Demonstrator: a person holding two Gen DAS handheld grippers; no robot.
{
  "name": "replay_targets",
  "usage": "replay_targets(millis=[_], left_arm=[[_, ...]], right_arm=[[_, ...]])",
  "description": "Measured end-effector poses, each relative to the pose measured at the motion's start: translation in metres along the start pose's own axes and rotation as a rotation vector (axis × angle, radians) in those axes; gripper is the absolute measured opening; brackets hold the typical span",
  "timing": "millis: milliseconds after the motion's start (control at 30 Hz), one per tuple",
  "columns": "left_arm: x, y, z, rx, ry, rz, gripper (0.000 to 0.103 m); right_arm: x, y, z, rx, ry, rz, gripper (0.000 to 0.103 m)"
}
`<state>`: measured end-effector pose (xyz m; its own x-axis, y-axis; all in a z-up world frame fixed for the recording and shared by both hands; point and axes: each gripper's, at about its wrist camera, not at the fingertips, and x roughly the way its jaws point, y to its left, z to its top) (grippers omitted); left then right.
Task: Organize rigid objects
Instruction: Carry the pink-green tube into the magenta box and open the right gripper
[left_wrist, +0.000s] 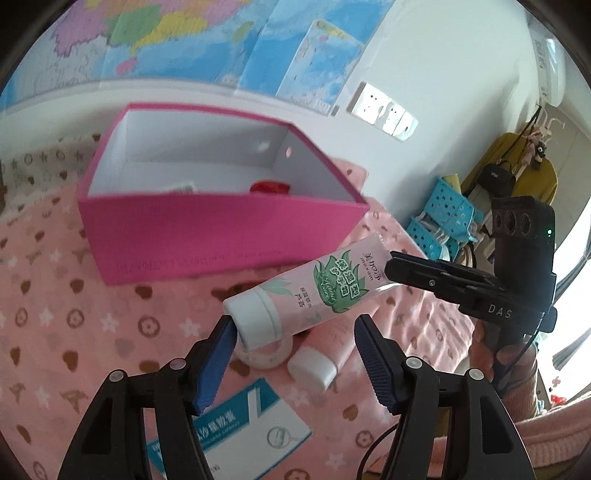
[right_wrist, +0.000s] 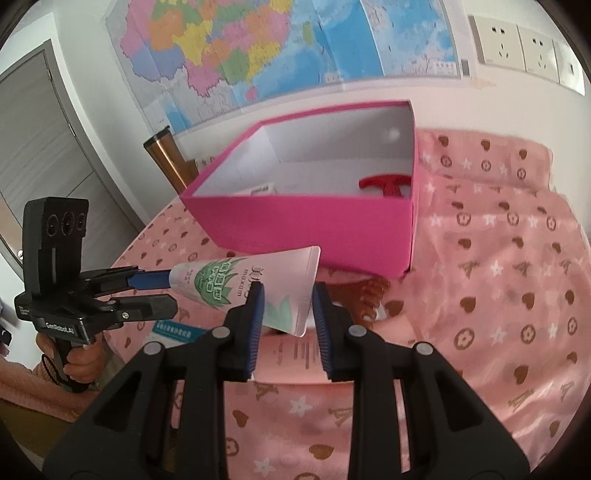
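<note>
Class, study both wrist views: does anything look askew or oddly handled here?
Yes. The hand-cream tube hangs tilted in mid-air before the pink box, gripped at its crimped end by the right tongs, its cap between the left tongs.

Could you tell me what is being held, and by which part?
The right tool grips the hand cream tube by its flat crimped end; left tool open.
</note>
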<state>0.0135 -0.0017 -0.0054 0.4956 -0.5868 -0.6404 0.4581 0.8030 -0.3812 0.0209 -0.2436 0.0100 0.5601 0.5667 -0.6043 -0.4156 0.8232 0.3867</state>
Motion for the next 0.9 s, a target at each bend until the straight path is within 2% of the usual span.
replay_targets(millis=[567, 900], left_arm=[[0.002, -0.017, 0.064, 0.121, -0.107, 0.064, 0.067], [0.027, -0.013, 0.094, 0.156, -0.101, 0.155, 0.067]], right_arm=[[-0.007, -0.014, 0.051, -0.008, -0.104, -0.037, 0.03], [0.017, -0.028, 0.077, 0.011, -0.088, -0.092, 0.03]])
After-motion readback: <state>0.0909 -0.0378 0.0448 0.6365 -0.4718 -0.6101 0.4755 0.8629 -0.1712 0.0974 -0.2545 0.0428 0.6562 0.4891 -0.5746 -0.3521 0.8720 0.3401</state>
